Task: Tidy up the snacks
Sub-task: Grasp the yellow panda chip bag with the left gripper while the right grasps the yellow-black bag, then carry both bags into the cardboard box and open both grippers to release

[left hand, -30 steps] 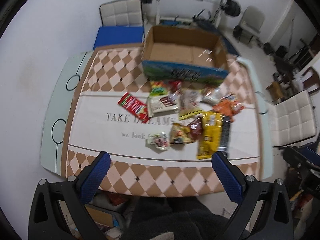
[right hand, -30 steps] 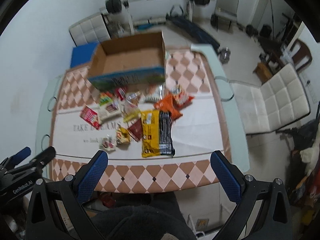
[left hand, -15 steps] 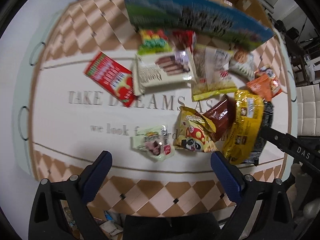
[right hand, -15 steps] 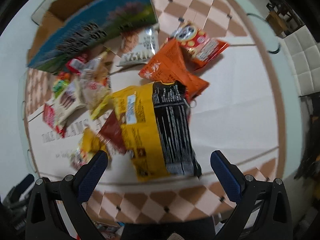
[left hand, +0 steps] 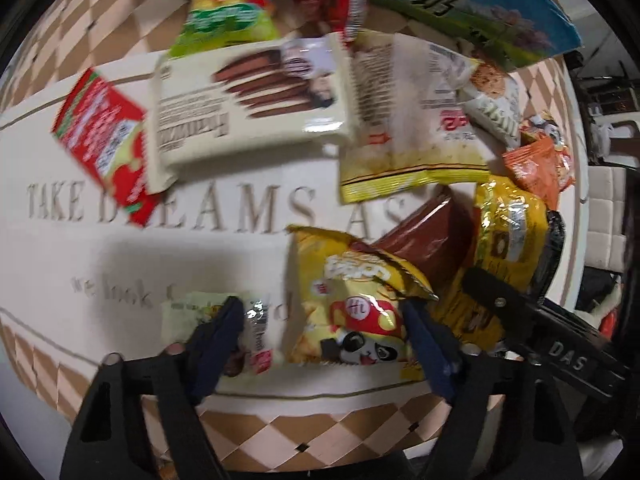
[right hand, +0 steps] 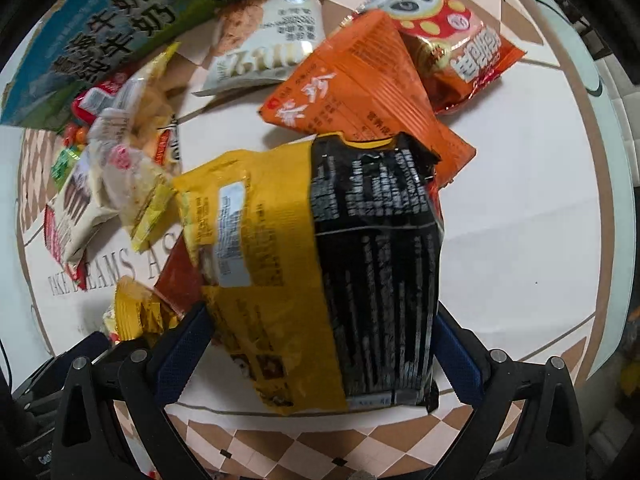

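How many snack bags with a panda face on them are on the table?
2. The yellow panda bag lies near the table's front edge, between the left gripper's open fingers. The red-orange panda bag lies at the far right, behind the plain orange bag. Others may be hidden.

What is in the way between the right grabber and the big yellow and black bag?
Nothing visible. The right gripper is open, its fingers already straddling the yellow and black bag, which lies on the tablecloth.

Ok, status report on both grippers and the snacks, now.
Left gripper open, straddling yellow panda bag. Right gripper open around big yellow-black bag. Neither gripped yet. Brown packet overlaps panda bag.
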### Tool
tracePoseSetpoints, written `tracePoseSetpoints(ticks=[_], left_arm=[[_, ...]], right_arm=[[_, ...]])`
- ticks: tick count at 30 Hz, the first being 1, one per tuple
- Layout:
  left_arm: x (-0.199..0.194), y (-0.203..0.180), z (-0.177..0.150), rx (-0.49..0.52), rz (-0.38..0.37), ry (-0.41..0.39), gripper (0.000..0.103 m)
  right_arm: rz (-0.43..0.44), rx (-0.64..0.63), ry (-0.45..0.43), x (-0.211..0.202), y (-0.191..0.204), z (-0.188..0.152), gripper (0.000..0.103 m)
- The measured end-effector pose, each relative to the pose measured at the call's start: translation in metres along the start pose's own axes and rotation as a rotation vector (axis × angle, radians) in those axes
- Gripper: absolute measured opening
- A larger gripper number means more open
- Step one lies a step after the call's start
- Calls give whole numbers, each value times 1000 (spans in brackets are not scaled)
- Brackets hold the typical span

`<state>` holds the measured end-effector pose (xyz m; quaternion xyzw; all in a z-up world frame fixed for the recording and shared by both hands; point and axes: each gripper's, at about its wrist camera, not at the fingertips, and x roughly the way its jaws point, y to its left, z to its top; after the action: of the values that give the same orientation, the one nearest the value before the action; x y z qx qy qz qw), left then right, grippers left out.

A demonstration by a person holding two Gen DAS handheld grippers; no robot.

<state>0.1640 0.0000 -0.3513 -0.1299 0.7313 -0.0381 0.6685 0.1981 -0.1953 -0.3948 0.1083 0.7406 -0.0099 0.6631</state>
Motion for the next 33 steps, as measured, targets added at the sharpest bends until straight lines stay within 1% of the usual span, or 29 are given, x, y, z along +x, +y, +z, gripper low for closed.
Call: tracePoseSetpoints(ticks=[1, 2, 3, 8, 11, 12, 15, 16, 21, 24, 26, 27, 31, 33], left_arm=[[1, -2, 1, 6, -9, 0, 63], [3, -4, 3, 14, -9, 1, 53], [4, -5, 3, 21, -1, 2, 50], [5, -2, 5, 19, 5, -8, 47], [2, 2, 2, 7, 6, -9, 43], [-7, 6, 2, 3, 8, -10, 42], [-16, 14, -2, -9, 17, -18, 41], [-22, 19, -4, -8, 18, -19, 41], [-49, 19, -18, -2, 37, -47, 40], [-76, 17, -25, 8, 50, -84, 40], [-95, 7, -29, 11, 53, -111, 40], [-103, 0, -26, 11, 53, -127, 40], [-153, -7, -29, 12, 49, -209, 40], [-159, -19, -22, 17, 57, -252, 40]], right_arm=[[3, 0, 4, 4, -2, 5, 103], [2, -4, 15, 7, -2, 6, 103], [-2, -6, 24, 9, -1, 6, 103], [-18, -10, 60, 21, -1, 10, 102], [-30, -29, 45, 22, 1, 7, 93], [-28, -32, 42, 22, 2, 6, 90], [-29, -32, 31, 16, 1, -1, 89], [-25, -28, 28, 11, 1, -2, 89], [14, -9, 10, -11, -6, -13, 89], [49, -10, 6, -31, -11, -18, 89], [69, -16, 7, -44, -12, -19, 89], [84, -22, 3, -54, -11, -20, 89], [134, -62, -25, -101, -11, -20, 89], [155, -88, -48, -128, -8, -15, 89]])
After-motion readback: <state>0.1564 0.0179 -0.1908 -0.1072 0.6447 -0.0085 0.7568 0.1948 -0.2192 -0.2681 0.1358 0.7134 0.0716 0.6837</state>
